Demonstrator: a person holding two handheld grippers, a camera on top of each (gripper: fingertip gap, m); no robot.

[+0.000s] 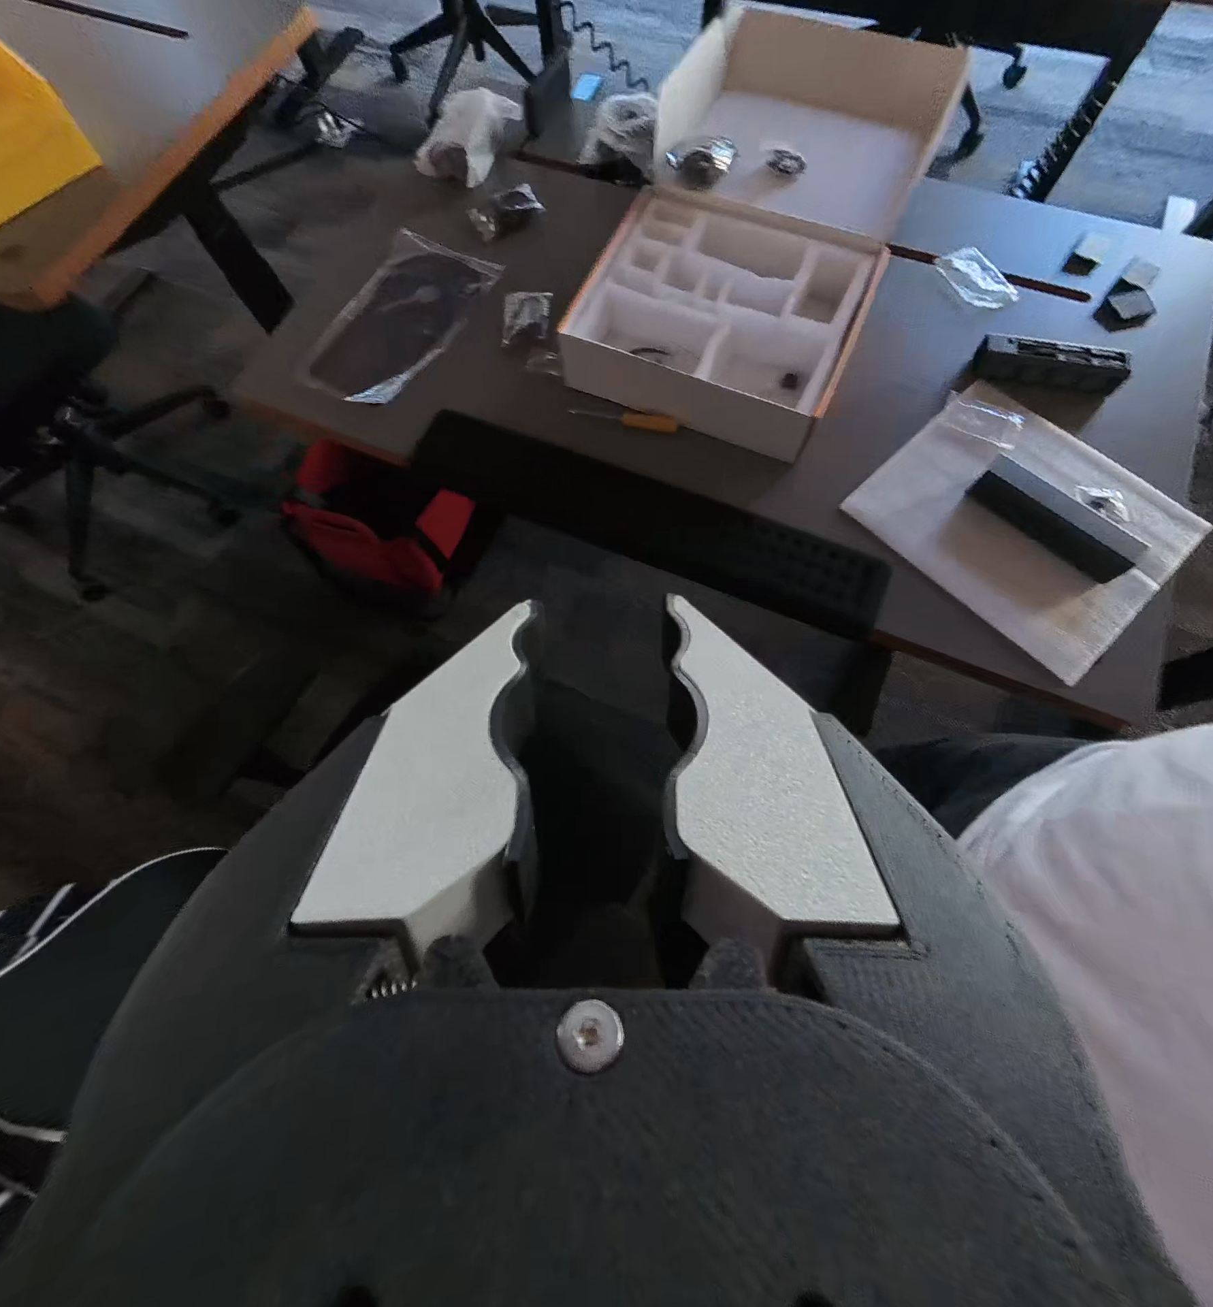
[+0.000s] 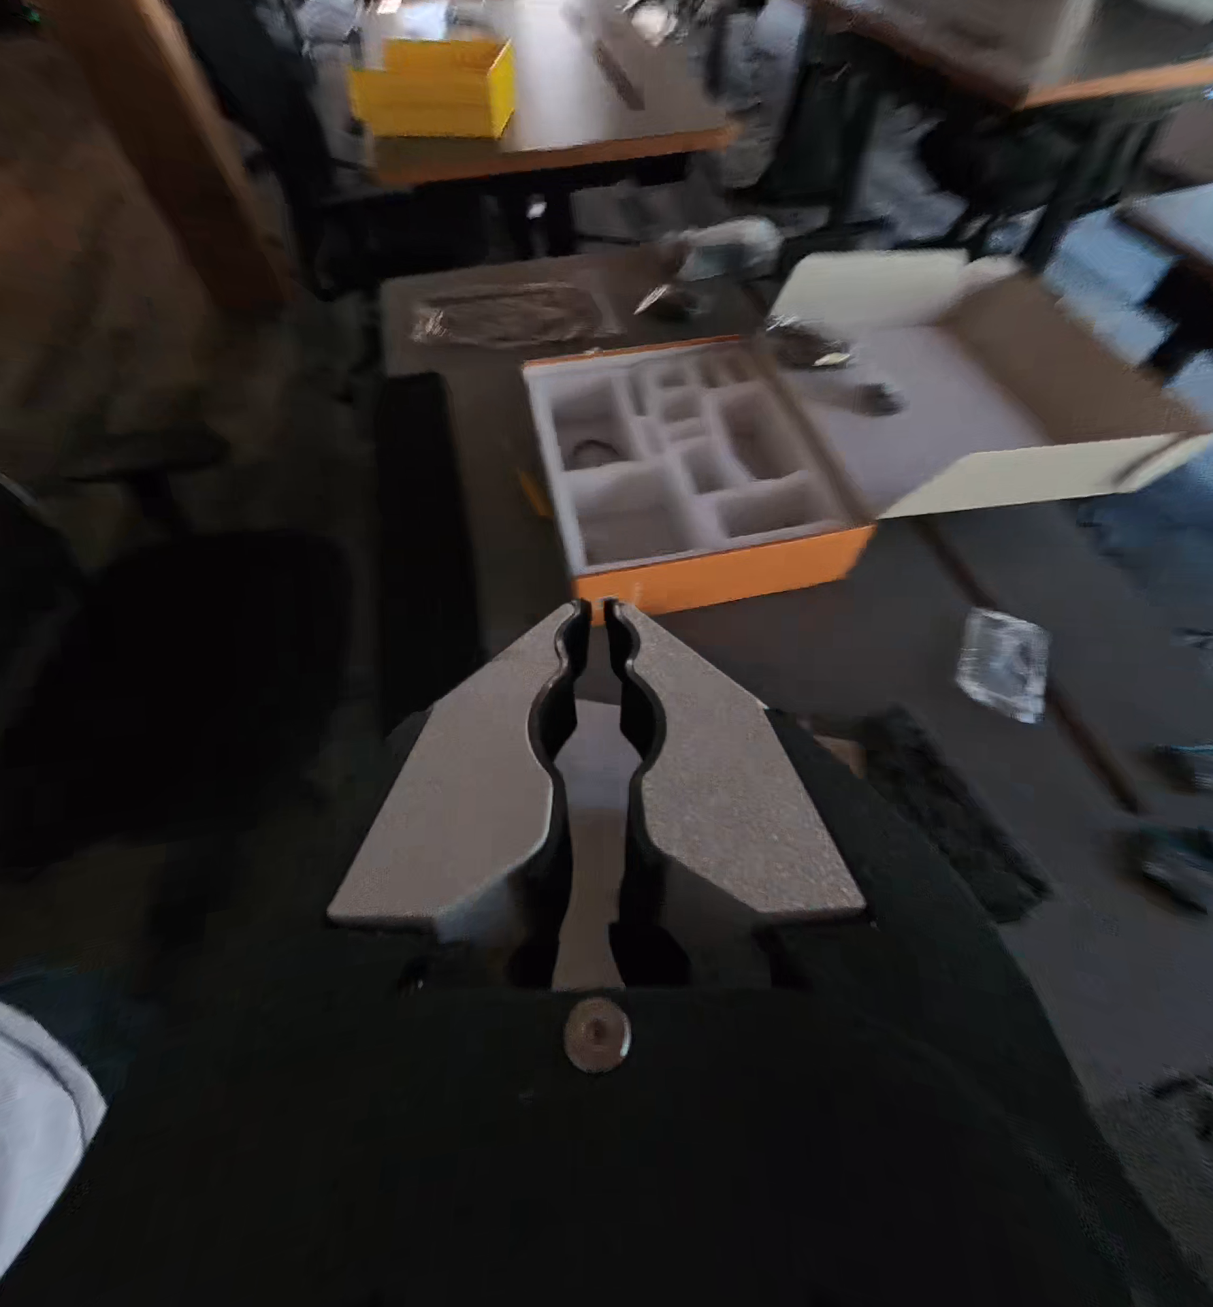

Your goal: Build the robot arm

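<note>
Blurred, cropped and too-small parts of both views

The right wrist view is smeared by motion: the small bags (image 2: 1003, 665) and dark pieces (image 2: 1183, 863) on the dark table (image 2: 802, 658) cannot be identified. In the left wrist view, the yellow box (image 1: 9, 134) is cut by the left edge, the small dark item (image 1: 791, 380) in the foam tray (image 1: 717, 318) is too small to tell, and the contents of the crumpled bags (image 1: 469, 134) are hidden. A white sleeve (image 1: 1148, 990) runs off the right edge.
</note>
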